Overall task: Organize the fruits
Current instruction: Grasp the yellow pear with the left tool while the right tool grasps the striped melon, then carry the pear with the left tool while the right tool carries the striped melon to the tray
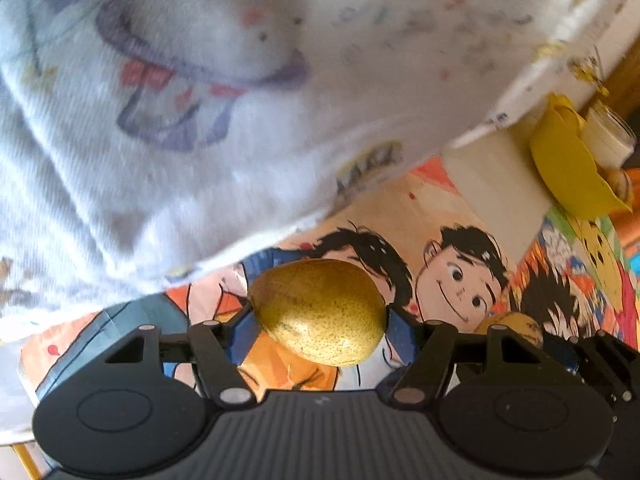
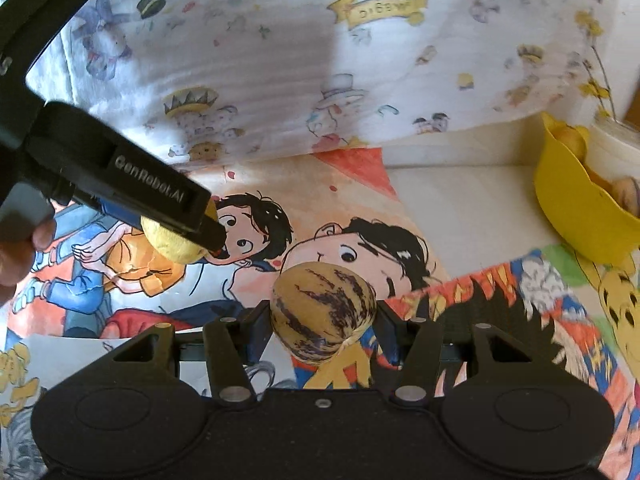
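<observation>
We carry a fruit in each claw, and the main risk from here is a drop. The left gripper [image 1: 318, 312] pinches a speckled yellow-green pear [image 1: 320, 312] across its round belly; the skin is smooth and the pads [image 1: 402, 330] touch only at two small spots, so we judge a jolt or a tilt could roll it out. The right gripper [image 2: 322, 316] is closed the same way on a tan fruit with dark purple streaks [image 2: 323, 314], which bulges well past the pads and could pivot if we swing fast.

A second risk is a knock between the two tools. In the right wrist view the left claw crosses the left side of the scene, quite near our own fruit, so moving both toward the same spot together could bump one load loose.

The yellow bowl [image 2: 576, 204] sits at the far right, beside a white container [image 2: 612, 148], with some fruit already in it. Its rim is wavy and it looks light, so we judge a low approach could clip the rim and tip or shove it.

Each fruit sits squarely between its jaws, held above the cartoon-printed cloth [image 2: 400, 208], with the bowl well apart to the far right. A pale patterned fabric [image 1: 200, 120] fills the far side.
</observation>
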`<state>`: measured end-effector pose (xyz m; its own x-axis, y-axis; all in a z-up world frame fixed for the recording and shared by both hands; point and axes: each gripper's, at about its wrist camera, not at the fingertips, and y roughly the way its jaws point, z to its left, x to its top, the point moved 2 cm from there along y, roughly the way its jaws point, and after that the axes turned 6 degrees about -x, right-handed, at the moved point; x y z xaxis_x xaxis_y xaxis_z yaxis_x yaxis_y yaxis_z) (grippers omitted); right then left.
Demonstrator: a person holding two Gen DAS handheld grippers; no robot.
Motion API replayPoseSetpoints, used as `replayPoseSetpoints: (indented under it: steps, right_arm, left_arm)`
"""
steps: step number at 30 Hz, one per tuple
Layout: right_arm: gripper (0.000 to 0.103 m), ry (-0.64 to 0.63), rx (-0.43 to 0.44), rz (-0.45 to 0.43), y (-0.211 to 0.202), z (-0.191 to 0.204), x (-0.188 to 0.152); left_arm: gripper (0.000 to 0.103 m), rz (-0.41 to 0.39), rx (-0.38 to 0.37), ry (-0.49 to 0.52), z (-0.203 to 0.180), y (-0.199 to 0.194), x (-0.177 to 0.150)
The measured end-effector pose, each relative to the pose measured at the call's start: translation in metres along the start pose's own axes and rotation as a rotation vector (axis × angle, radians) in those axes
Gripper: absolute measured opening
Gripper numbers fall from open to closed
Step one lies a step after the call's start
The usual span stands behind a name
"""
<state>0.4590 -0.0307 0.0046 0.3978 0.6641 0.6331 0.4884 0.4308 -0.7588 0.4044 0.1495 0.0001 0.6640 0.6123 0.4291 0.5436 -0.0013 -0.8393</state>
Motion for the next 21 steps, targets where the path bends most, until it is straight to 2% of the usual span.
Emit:
replayPoseSetpoints:
  steps: [11, 21]
  right_arm:
    - [0.056, 0.122, -0.061, 0.016, -0.031, 0.013, -0.024]
    - [0.056, 0.280, -0.173, 0.014, -0.078, 0.021, -0.051]
  left_arm:
    - [0.071, 0.026, -0.055, 0.137, -0.005, -0.019, -0.022]
    - [0.071, 0.049, -0.125, 0.244, -0.013, -0.035, -0.040]
